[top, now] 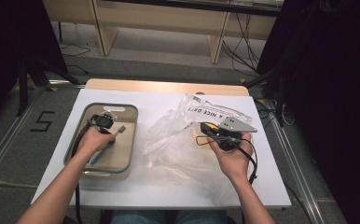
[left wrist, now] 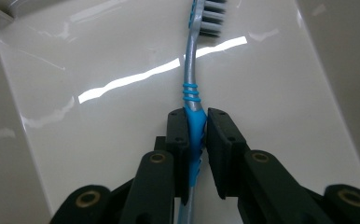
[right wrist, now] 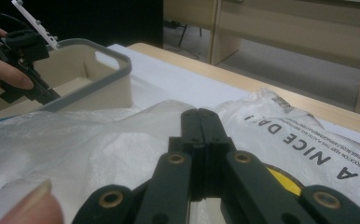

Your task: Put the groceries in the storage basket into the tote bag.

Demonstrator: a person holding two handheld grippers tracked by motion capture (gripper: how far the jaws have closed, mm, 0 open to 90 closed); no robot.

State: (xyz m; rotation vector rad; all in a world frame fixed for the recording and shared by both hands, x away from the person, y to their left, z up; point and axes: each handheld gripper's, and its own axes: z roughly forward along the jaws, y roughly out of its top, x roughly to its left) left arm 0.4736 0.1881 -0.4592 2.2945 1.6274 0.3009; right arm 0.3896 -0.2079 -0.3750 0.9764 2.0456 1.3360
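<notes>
Toothbrushes: we count one (left wrist: 193, 100)
Bins: we count one (top: 124, 163)
Plastic bags: we count one (top: 178, 140)
Hand-held grippers: we count two (top: 104, 122) (top: 215, 135)

White table (top: 178, 193) with a grey-rimmed tub (top: 127, 140) beside a clear plastic bag (top: 178, 140).

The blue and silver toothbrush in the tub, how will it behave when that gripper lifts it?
The blue and silver toothbrush is thin plastic, so probably light and fairly stiff. The left gripper clamps its ribbed blue grip, which likely resists slipping. Its long neck might pivot if bumped.
</notes>
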